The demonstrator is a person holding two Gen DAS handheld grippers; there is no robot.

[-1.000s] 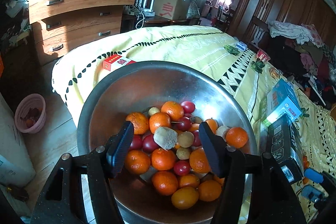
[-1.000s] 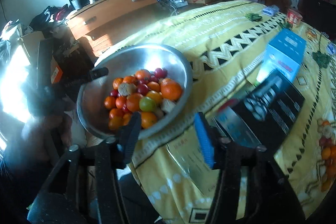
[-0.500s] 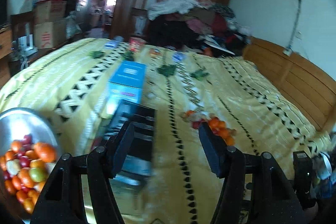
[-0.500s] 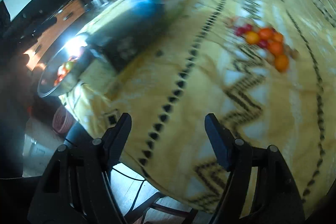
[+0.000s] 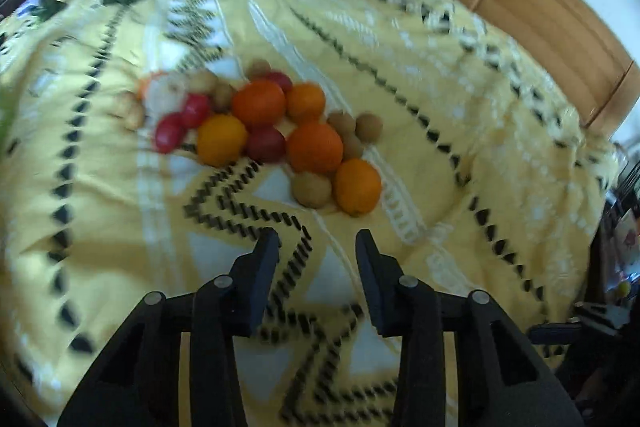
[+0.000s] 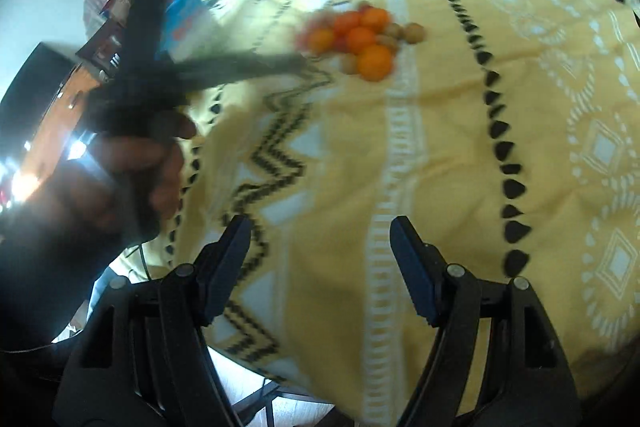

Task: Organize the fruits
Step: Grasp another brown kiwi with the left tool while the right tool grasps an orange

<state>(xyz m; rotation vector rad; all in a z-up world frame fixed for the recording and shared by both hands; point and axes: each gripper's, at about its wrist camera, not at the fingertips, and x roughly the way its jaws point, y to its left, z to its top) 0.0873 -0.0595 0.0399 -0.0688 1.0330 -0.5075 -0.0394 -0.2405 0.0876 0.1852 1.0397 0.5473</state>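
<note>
lying loose in a tight cluster on the yellow patterned bedspread (image 5: 460, 131), the fruit pile (image 5: 272, 131) now fills the middle of the left wrist view, where a second ago that view was filled by a metal bowl of fruit and half a second ago by boxes with the pile only far off. that swing means the left gripper (image 5: 316, 247) has turned away from the bowl and closed in on the loose fruit, so the step in hand looks like fetching another piece to carry over. nearest its tips sit a small brown fruit (image 5: 311, 189) and an orange (image 5: 357, 187), touching each other at the near edge of the pile; the others, orange, red and brown, crowd behind them. the left claw is spread wide with nothing between its fingers, hanging above bare cloth just short of the pile and aimed at that near pair. seen from the right wrist, the left tool reaches in from the left, blurred, with the hand (image 6: 132, 167) wrapped round its grip. the right gripper (image 6: 320, 227) is also wide and empty, well apart from the pile (image 6: 360, 39), pointing up the bed over the near edge. a wooden headboard (image 5: 540, 15) borders the far side.
</note>
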